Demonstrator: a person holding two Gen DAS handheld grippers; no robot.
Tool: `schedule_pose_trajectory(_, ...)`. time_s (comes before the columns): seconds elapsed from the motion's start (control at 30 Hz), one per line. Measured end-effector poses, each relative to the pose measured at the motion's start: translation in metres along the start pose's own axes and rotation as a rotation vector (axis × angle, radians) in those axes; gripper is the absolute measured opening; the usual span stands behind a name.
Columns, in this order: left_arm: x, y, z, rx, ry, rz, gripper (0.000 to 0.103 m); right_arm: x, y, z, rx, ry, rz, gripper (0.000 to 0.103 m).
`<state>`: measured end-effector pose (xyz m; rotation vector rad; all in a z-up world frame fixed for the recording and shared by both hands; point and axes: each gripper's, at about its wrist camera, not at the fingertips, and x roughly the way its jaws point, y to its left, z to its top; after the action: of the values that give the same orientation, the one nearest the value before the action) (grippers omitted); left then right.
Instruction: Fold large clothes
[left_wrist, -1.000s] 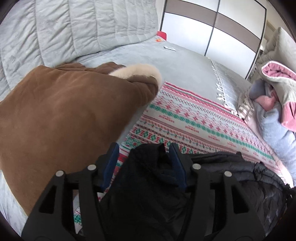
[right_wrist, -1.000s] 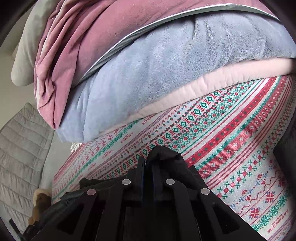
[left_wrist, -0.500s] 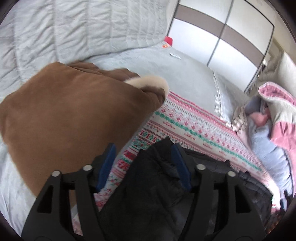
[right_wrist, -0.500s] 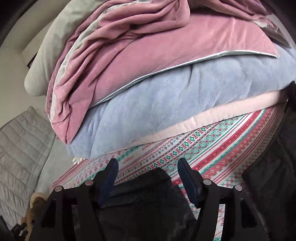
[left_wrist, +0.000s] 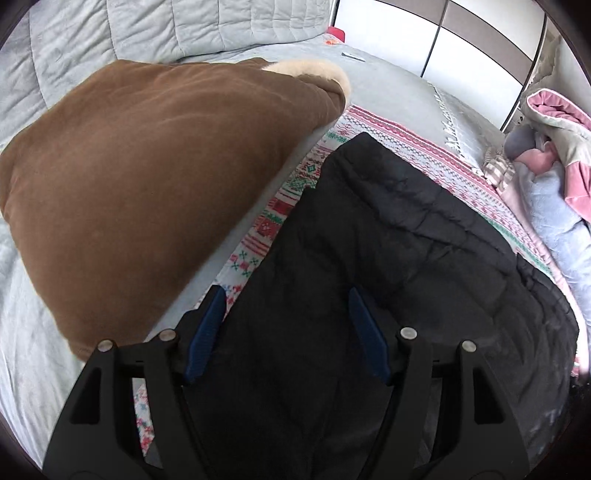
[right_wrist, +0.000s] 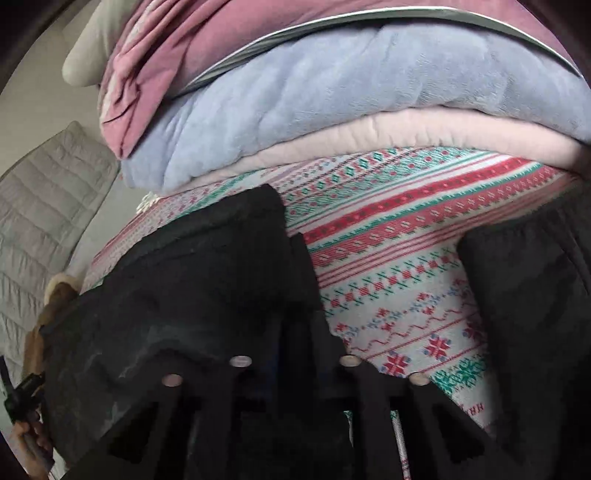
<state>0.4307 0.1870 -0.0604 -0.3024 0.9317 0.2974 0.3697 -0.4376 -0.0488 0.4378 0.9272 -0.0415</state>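
One black padded jacket (left_wrist: 388, 258) lies on one patterned blanket (left_wrist: 373, 125) with red and green bands, spread over a grey bed (left_wrist: 388, 85). One brown coat (left_wrist: 140, 177) with a pale fur trim sits folded to the left of the jacket, on the grey cover. At the far right one stack of soft bedding (right_wrist: 332, 103) rests on the blanket: a pale pink layer at the bottom, a light blue one above it, a dusty pink one on top.

The left gripper (left_wrist: 288, 325) points steeply down over the near part of the jacket. Its two blue-padded fingers (left_wrist: 207, 332) stand well apart, released; black cloth lies between them, and the pads do not press on it.

The right gripper (right_wrist: 291, 332) also tilts down, toward the bedding stack. Its jaws have just been closing, and its fingers are now clenched on a fold of the jacket, which bunches up over them and to their left.
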Motion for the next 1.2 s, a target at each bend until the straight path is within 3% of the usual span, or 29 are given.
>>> schedule_pose_trajectory(0.27, 0.011, -0.011, 0.012, 0.019, -0.102, 0.047, 0.068, 0.005, 0.028, 0.016, -0.066, -0.067, -0.155, 0.005)
schedule_pose_trajectory(0.4, 0.023, -0.015, 0.009, 0.035, -0.087, 0.06, 0.068, 0.04, 0.022, 0.004, -0.087, -0.049, -0.301, 0.004)
schedule_pose_trajectory(0.5, 0.019, -0.014, 0.005, 0.04, -0.089, 0.069, 0.068, 0.046, 0.025, -0.003, -0.103, -0.072, -0.328, 0.004)
schedule_pose_trajectory(0.6, 0.006, -0.014, 0.007, 0.035, -0.081, 0.065, 0.068, 0.021, 0.023, -0.002, -0.044, -0.089, -0.278, 0.006)
schedule_pose_trajectory(0.7, -0.026, -0.018, 0.002, 0.027, -0.123, 0.028, 0.068, -0.024, 0.028, -0.003, 0.013, -0.113, -0.2, 0.017)
schedule_pose_trajectory(0.77, -0.059, -0.034, -0.011, 0.082, -0.152, -0.042, 0.068, -0.058, 0.041, -0.01, 0.027, -0.145, -0.169, 0.027)
schedule_pose_trajectory(0.83, -0.086, -0.062, -0.035, 0.188, -0.146, -0.128, 0.069, -0.086, 0.055, -0.029, 0.066, -0.162, -0.098, 0.063)
schedule_pose_trajectory(0.87, -0.095, -0.076, -0.048, 0.24, -0.136, -0.168, 0.069, -0.095, 0.06, -0.039, 0.083, -0.158, -0.068, 0.068)
schedule_pose_trajectory(1.0, -0.104, -0.128, -0.102, 0.42, -0.036, -0.305, 0.07, -0.103, 0.084, -0.086, 0.113, -0.058, 0.083, 0.071)
schedule_pose_trajectory(1.1, -0.089, -0.154, -0.124, 0.502, -0.006, -0.28, 0.07, -0.1, 0.094, -0.106, 0.109, -0.021, 0.082, 0.071)
schedule_pose_trajectory(1.2, -0.076, -0.16, -0.128, 0.508, -0.004, -0.243, 0.07, -0.099, 0.112, -0.112, 0.011, -0.028, 0.072, 0.071)
